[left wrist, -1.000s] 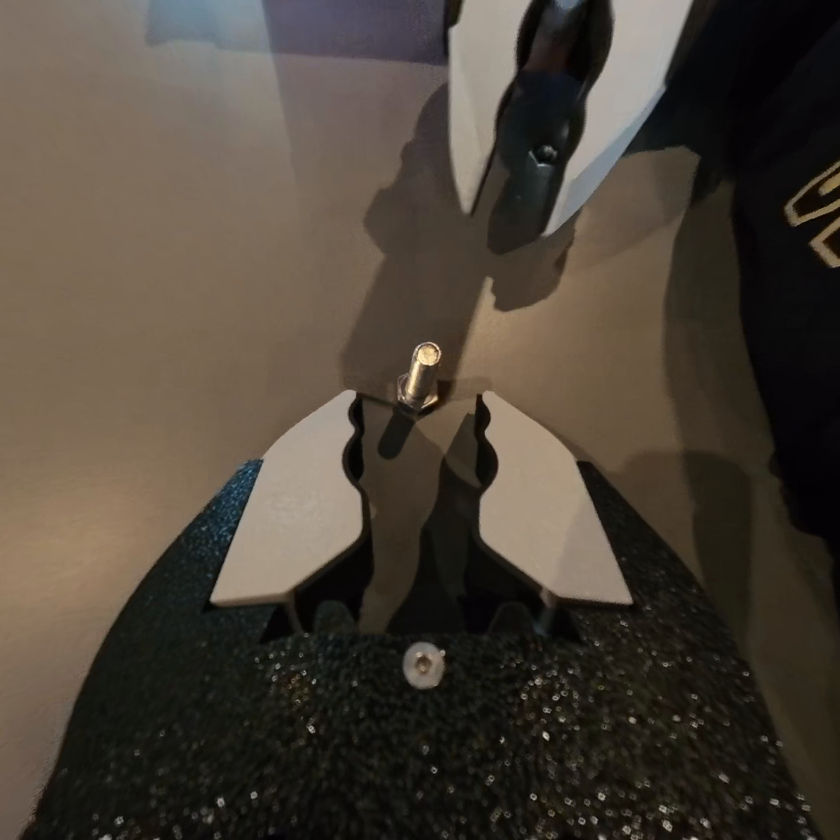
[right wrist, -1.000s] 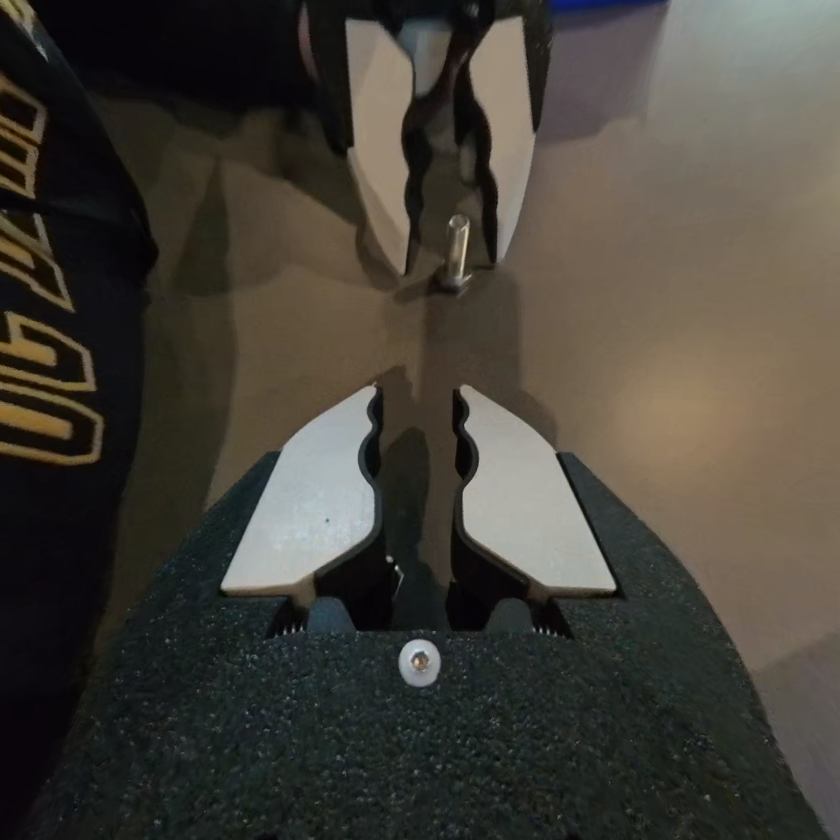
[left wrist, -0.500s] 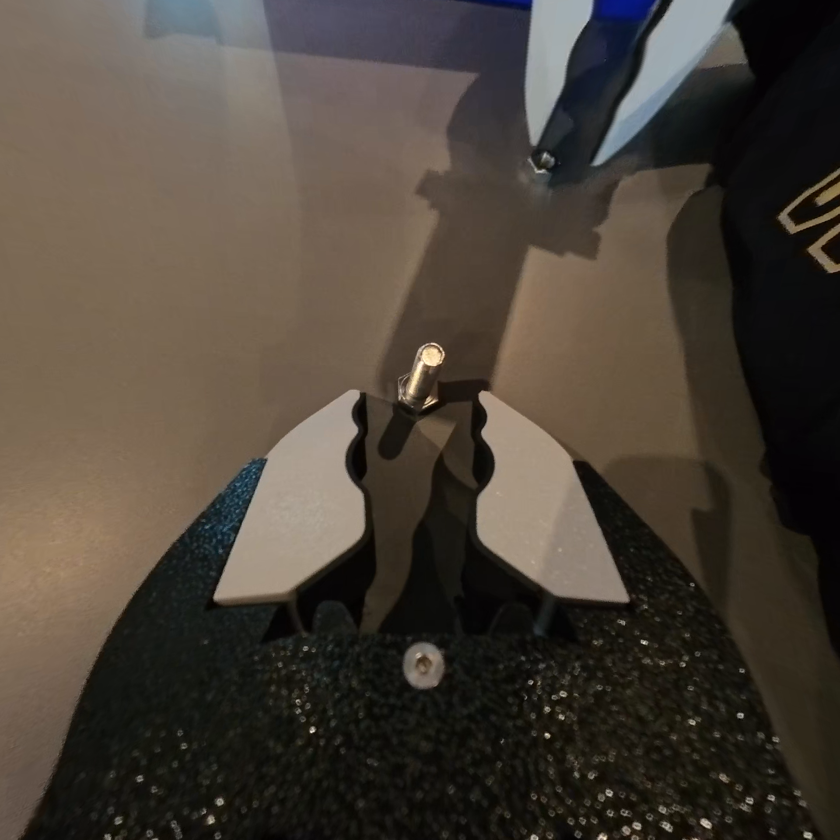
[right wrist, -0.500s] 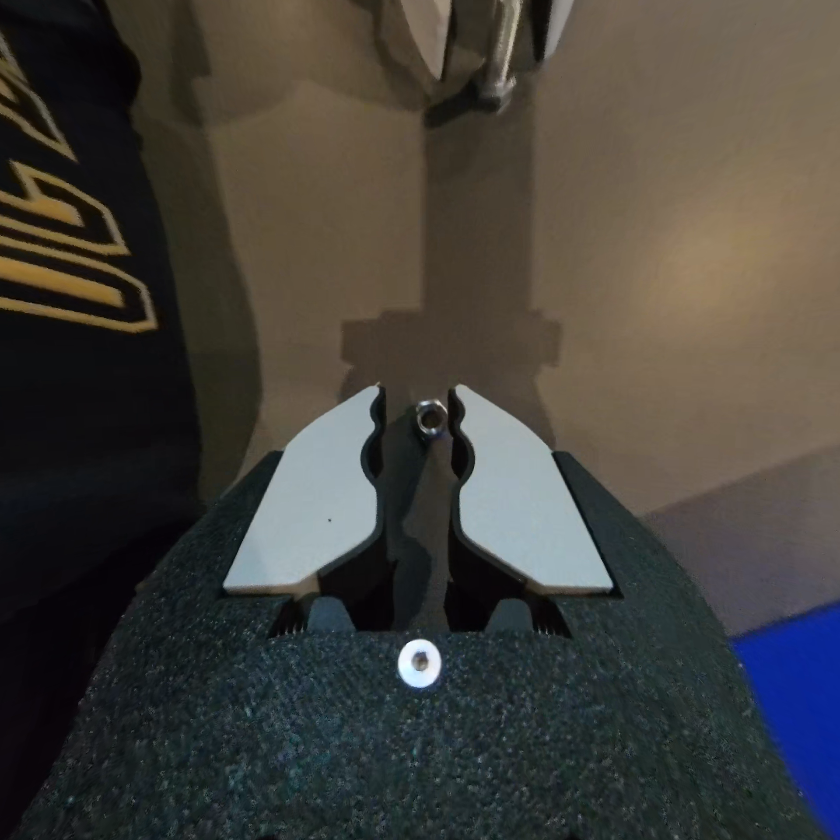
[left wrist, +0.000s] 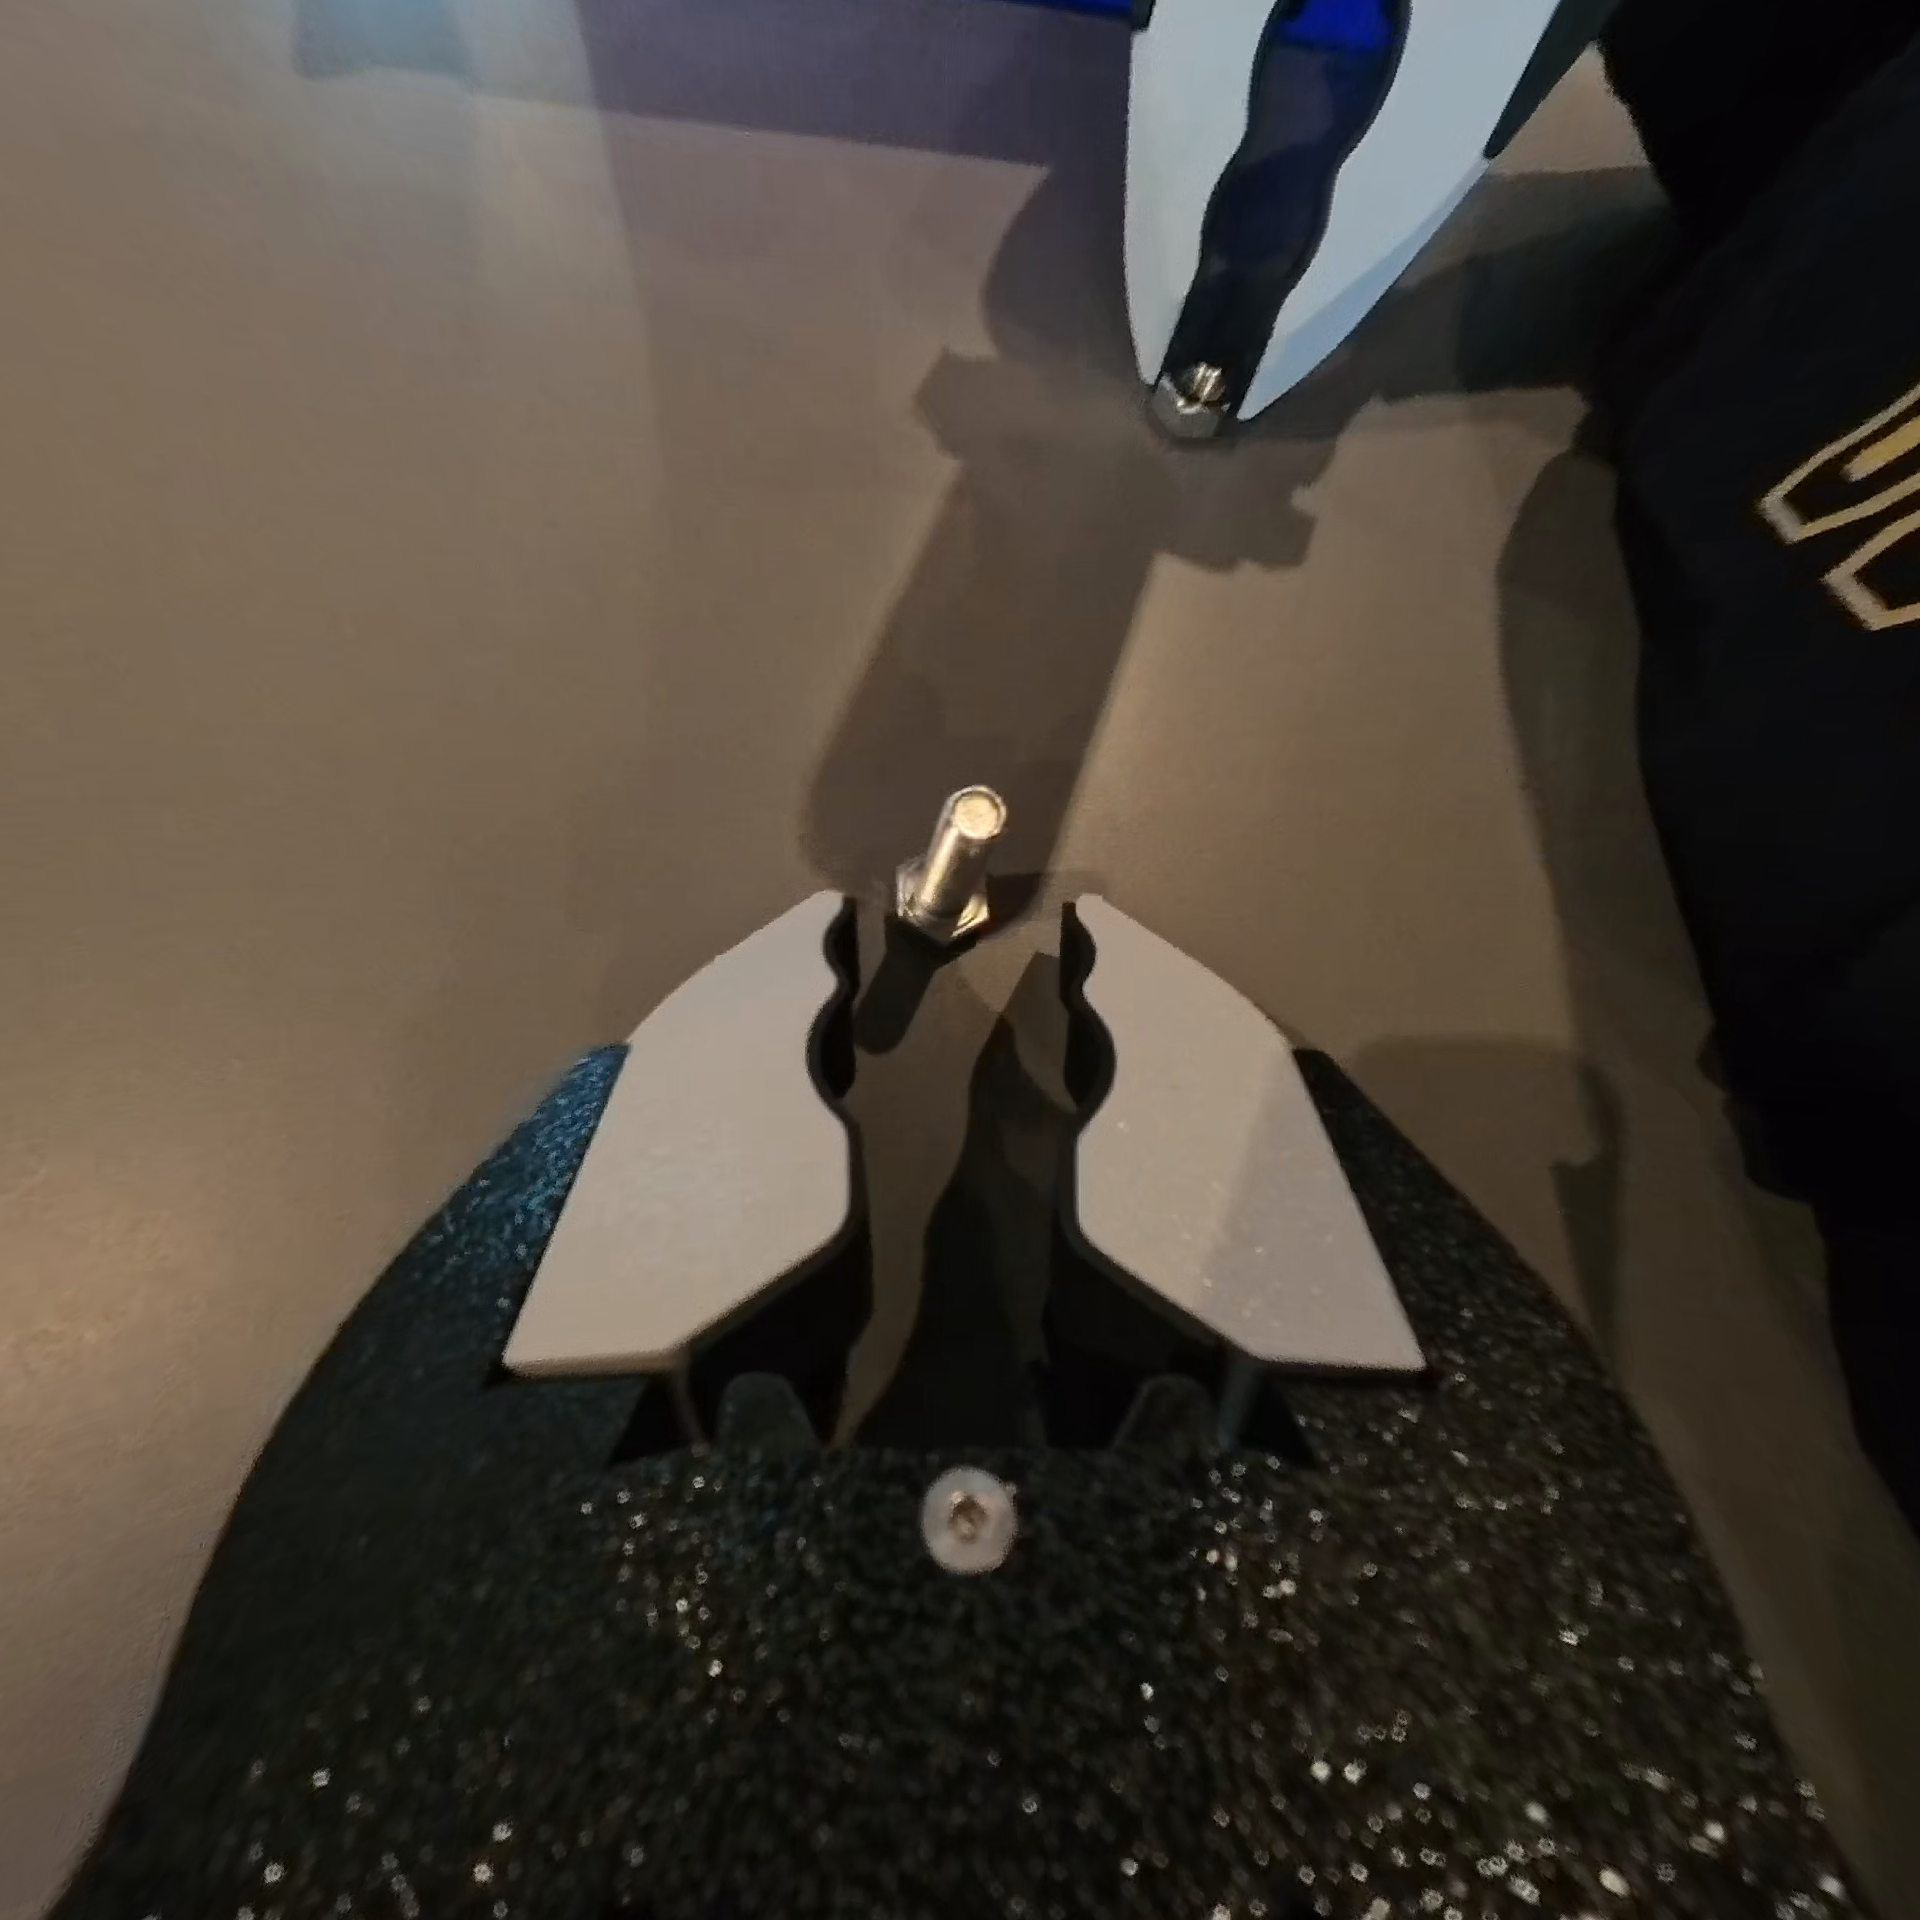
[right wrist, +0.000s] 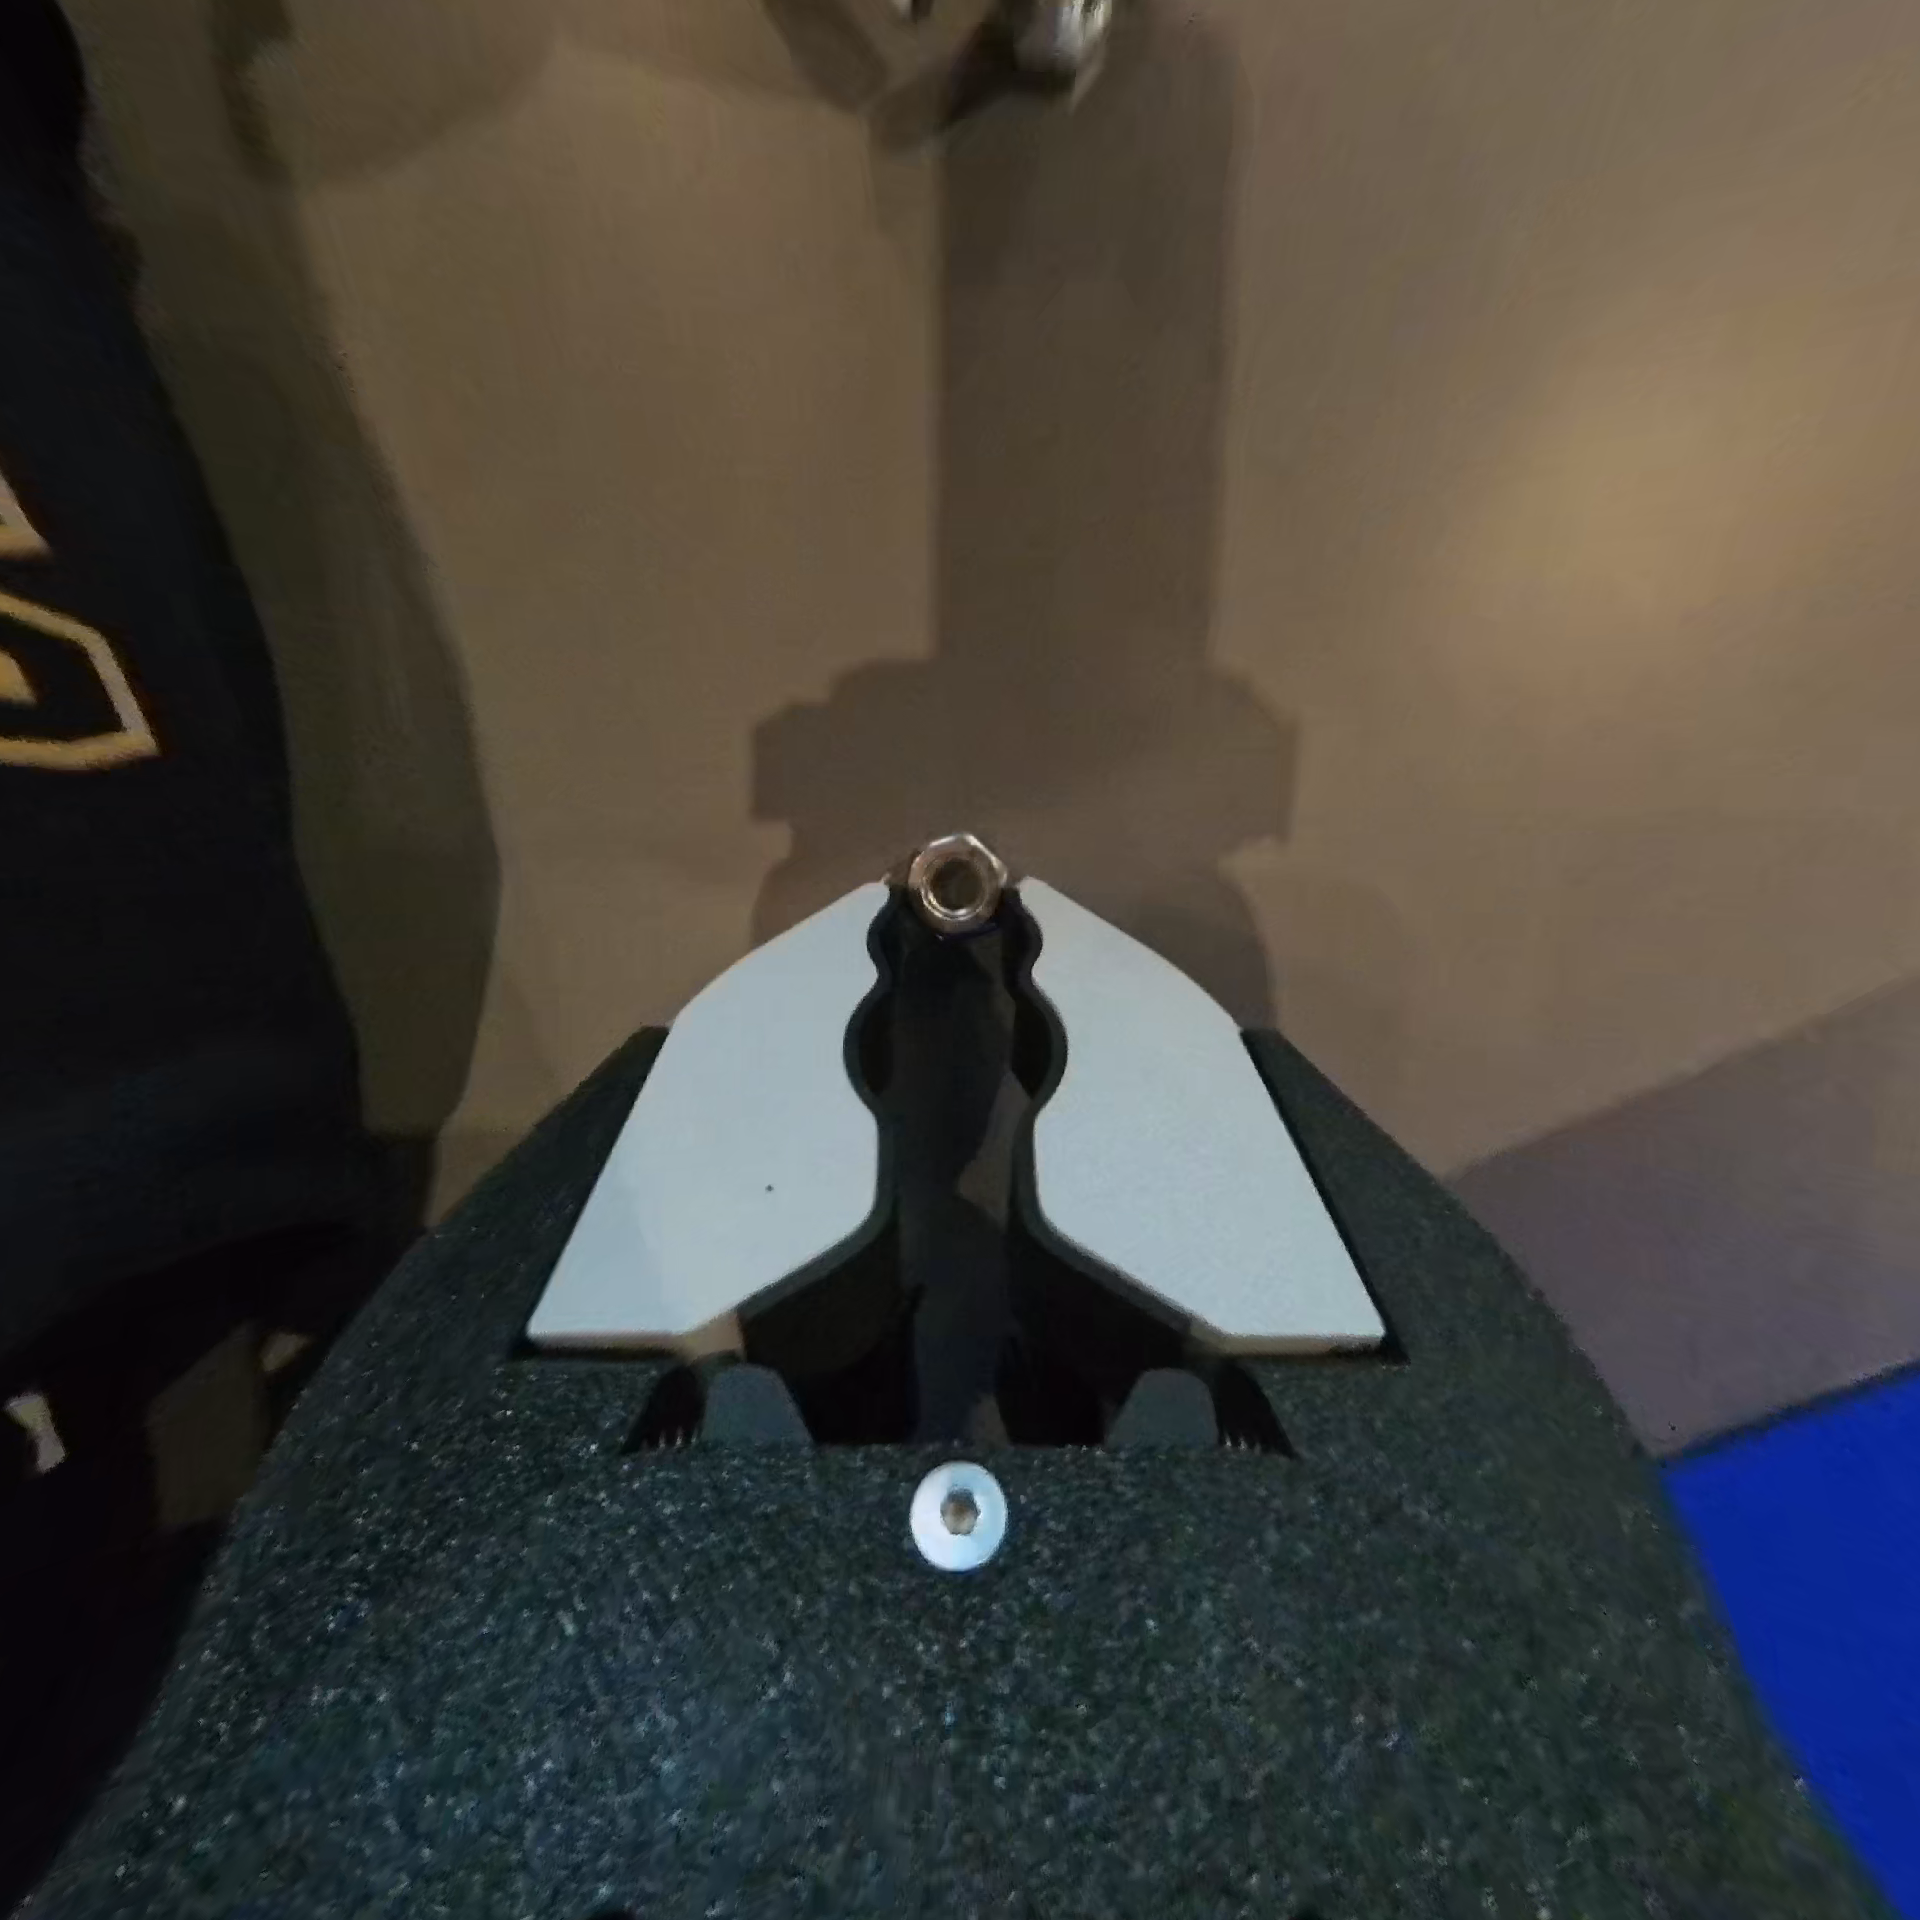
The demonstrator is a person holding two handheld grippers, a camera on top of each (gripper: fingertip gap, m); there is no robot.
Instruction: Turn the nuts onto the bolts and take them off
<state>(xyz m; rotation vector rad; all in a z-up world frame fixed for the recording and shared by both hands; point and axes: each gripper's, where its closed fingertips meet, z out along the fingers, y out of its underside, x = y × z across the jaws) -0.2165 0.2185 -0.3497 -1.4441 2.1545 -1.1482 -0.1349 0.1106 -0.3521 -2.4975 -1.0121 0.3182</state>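
Observation:
A silver bolt (left wrist: 951, 878) stands upright on its head on the tan table (left wrist: 416, 727). It sits at the mouth of my left gripper (left wrist: 956, 909), nearer the left finger; the jaws are open and do not clamp it. My right gripper (right wrist: 954, 894) is shut on a small silver hex nut (right wrist: 954, 885) held at its fingertips, the hole facing the camera. In the left wrist view the right gripper (left wrist: 1205, 384) is at the upper right, tips down at the table with the nut (left wrist: 1195, 400). The bolt and left gripper are a blur at the top edge of the right wrist view (right wrist: 1049, 31).
A person's black garment with gold lettering fills the right side of the left wrist view (left wrist: 1766, 727) and the left side of the right wrist view (right wrist: 135, 727). A blue surface (right wrist: 1818, 1558) lies past the table's edge at the lower right. The left gripper's tips are roughly 15 cm from the right gripper's.
My right gripper moved away from the bolt to the nut, took it between its open jaws, and has now shut on it. My left gripper stayed open at the bolt.

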